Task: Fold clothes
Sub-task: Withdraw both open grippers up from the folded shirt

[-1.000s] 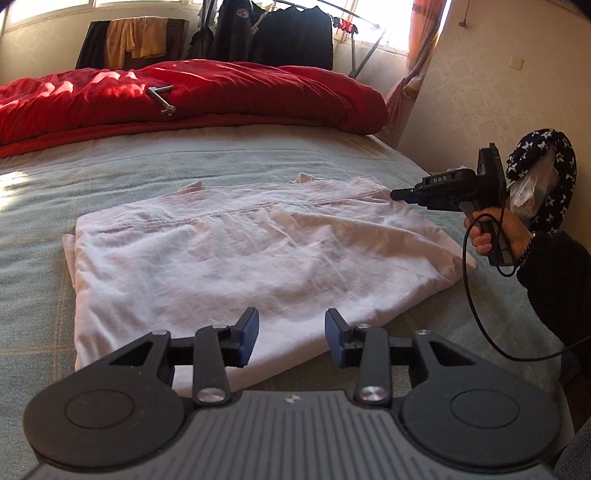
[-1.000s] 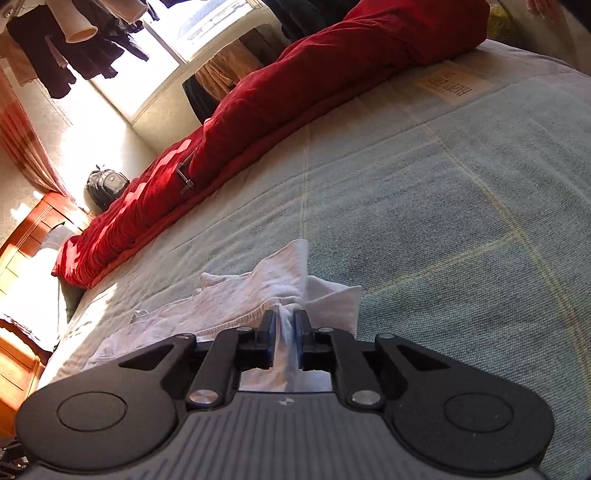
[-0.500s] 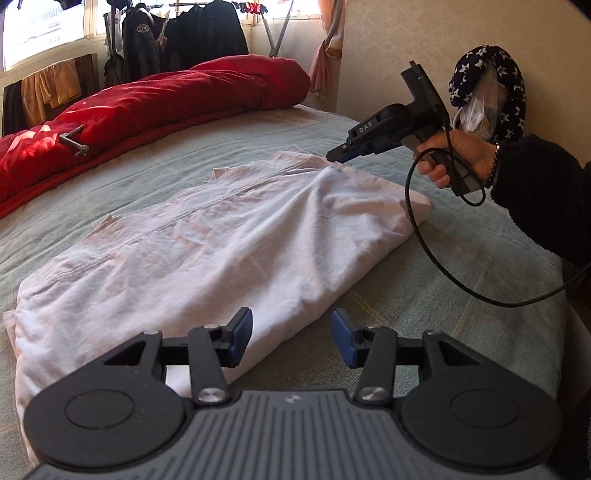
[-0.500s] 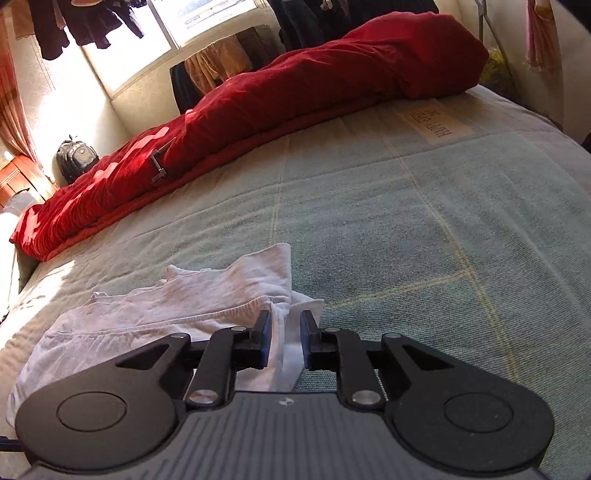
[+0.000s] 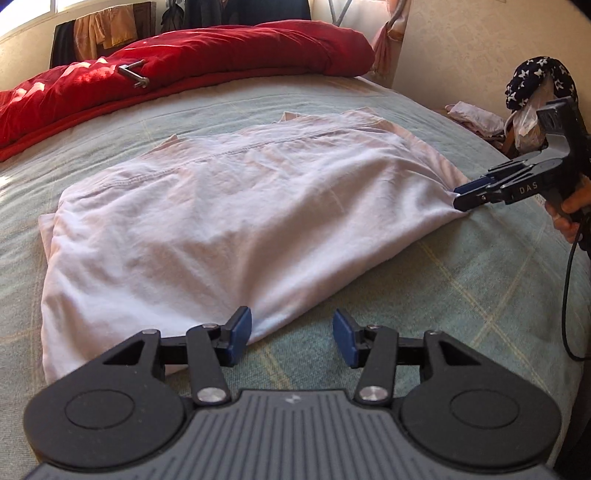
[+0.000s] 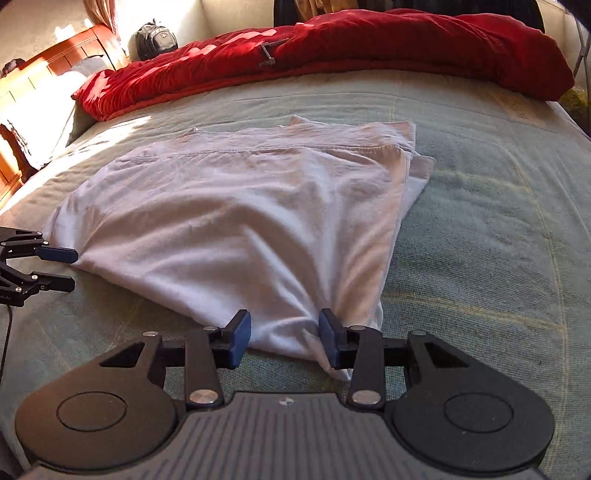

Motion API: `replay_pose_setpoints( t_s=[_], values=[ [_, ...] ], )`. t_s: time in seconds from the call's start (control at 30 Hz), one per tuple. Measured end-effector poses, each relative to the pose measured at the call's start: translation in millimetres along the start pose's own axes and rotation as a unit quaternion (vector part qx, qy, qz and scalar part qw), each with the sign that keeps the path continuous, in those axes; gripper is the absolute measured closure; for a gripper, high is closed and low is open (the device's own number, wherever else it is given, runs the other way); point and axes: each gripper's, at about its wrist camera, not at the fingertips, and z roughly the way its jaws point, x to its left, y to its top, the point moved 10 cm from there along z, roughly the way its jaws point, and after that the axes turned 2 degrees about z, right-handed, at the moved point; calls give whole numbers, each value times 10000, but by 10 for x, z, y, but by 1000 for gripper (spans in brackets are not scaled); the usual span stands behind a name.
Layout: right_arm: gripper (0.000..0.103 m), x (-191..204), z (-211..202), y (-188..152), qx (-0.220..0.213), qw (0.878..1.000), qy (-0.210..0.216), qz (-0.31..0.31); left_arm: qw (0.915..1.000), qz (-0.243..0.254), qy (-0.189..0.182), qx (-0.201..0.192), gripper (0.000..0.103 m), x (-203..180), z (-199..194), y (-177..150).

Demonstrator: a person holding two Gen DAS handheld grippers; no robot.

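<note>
1. A pale pink-white garment (image 5: 236, 221) lies spread on the bed (image 5: 480, 280), folded over once, with a stitched seam running across its far part. The bed has a green-grey checked cover.
2. The left gripper (image 5: 291, 338) is low over the near edge of the garment. Its jaws are spread; the left blue pad sits just at the cloth's hem, the right pad over bare cover. Nothing is pinched between them.
3. The right gripper (image 6: 284, 341) is at the garment's opposite corner. Its jaws are opening; a bunched corner of the cloth lies between them, against the right pad and clear of the left pad.
4. In the left wrist view the right gripper (image 5: 467, 194) shows at the right edge, tips at the garment's corner, with a hand (image 5: 569, 214) on its handle and a black cable hanging down.
5. A red duvet (image 5: 184, 62) is heaped along the far side of the bed, with a metal tool (image 5: 135, 74) lying on it.
6. Clothes (image 5: 107, 26) hang by the window beyond.
</note>
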Motion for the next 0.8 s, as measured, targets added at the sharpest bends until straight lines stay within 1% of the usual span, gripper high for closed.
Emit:
replay_pose_setpoints(
  t_s=[0.03, 0.07, 0.13, 0.17, 0.23, 0.27, 0.3, 0.33, 0.4, 0.47, 0.53, 0.6, 0.67, 0.7, 0.77, 0.8],
  values=[
    [58, 23, -54, 36, 30, 10000, -27, -65, 10000, 38, 19, -7, 54, 1, -51, 21],
    [58, 51, -97, 101, -40, 9999, -37, -107, 9999, 3, 3, -127, 54, 6, -42, 126],
    [55, 141, -135, 307, -356, 9991, 79, -193, 9991, -94, -43, -405, 52, 21, -7, 364],
    [51, 182, -82, 404, -456, 9987, 87, -229, 9984, -142, -65, -543, 51, 28, 10, 482],
    [51, 263, 76, 572, -601, 9977, 88, -306, 9963, -239, -111, -820, 50, 44, 41, 720],
    [51, 307, 178, 603, -611, 9975, 100, -355, 9960, -288, -114, -839, 50, 52, 138, 773],
    [51, 347, 281, 626, -612, 9972, 98, -409, 9966, -312, -79, -762, 50, 47, 249, 762],
    [51, 368, 383, 599, -549, 9972, -1, -500, 9972, -331, -38, -673, 50, 41, 360, 743],
    [47, 370, 463, 485, -450, 9966, -145, -679, 9987, -265, 119, -420, 50, 32, 496, 557],
    [41, 341, 417, 356, -422, 9954, -249, -821, 9988, -55, 173, -444, 49, 18, 448, 341],
    [39, 291, 278, 270, -385, 9952, -289, -849, 9990, -2, 172, -407, 48, 42, 290, 245],
    [38, 271, 154, 312, -421, 9953, -207, -849, 9990, -28, 122, -438, 48, 85, 152, 286],
    [35, 316, 95, 505, -671, 9948, -1, -762, 9974, -57, 194, -690, 43, 169, 76, 478],
    [34, 378, 136, 616, -744, 9946, 198, -691, 9966, -133, 220, -783, 42, 215, 71, 570],
    [32, 495, 222, 830, -872, 9930, 585, -542, 9953, -452, 89, -854, 42, 304, 174, 701],
    [32, 510, 332, 872, -804, 9933, 713, -430, 9946, -591, 26, -857, 42, 347, 244, 734]
  ],
)
